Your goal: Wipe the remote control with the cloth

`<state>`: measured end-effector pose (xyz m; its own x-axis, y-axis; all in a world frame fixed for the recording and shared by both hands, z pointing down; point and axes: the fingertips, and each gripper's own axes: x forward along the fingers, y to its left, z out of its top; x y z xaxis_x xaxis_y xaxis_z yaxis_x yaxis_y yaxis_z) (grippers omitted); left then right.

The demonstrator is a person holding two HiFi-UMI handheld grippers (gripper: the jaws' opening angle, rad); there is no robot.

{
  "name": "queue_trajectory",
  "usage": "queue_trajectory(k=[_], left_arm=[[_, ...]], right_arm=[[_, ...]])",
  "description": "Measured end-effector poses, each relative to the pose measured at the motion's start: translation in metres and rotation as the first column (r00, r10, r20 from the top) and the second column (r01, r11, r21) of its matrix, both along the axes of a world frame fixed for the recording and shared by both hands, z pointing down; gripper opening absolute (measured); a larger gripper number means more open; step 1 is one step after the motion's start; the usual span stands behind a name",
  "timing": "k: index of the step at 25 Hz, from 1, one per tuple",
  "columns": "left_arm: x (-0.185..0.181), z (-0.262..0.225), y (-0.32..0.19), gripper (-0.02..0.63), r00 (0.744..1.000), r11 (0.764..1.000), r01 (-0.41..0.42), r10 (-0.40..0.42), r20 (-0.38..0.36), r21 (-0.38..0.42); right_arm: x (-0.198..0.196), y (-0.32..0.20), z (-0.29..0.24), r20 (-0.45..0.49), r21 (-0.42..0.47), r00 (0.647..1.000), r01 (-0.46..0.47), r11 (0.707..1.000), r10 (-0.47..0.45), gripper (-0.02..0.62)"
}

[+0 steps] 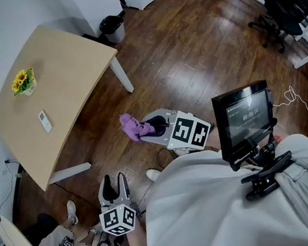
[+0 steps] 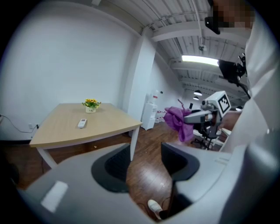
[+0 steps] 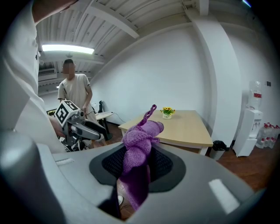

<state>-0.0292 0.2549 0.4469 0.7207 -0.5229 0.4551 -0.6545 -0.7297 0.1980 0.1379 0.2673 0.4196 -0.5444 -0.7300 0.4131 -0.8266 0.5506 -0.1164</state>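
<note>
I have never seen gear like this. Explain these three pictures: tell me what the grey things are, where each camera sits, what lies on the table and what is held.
There is no robot here: a person carries a hand-held claw in each hand. The head view comes from a camera on the person's head, looking down. The other two come from cameras riding on each claw, looking along its jaws. The left claw is empty, its jaws a little apart above the floor. The right claw is shut on a purple cloth. The wooden table bears a white remote control and a pot of yellow flowers. Both claws are away from the table.
</note>
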Motion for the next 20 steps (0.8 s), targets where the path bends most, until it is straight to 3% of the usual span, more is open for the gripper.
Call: queue_trajectory(k=[20], left_arm=[[-0.01,-0.009,-0.002,0.244,1.0,0.996,0.027,-0.027,0.008,0.083]], right_arm=[[-0.014,-0.005,-0.006,0.0,0.007,0.999,0.038,0.999,-0.038,0.126]])
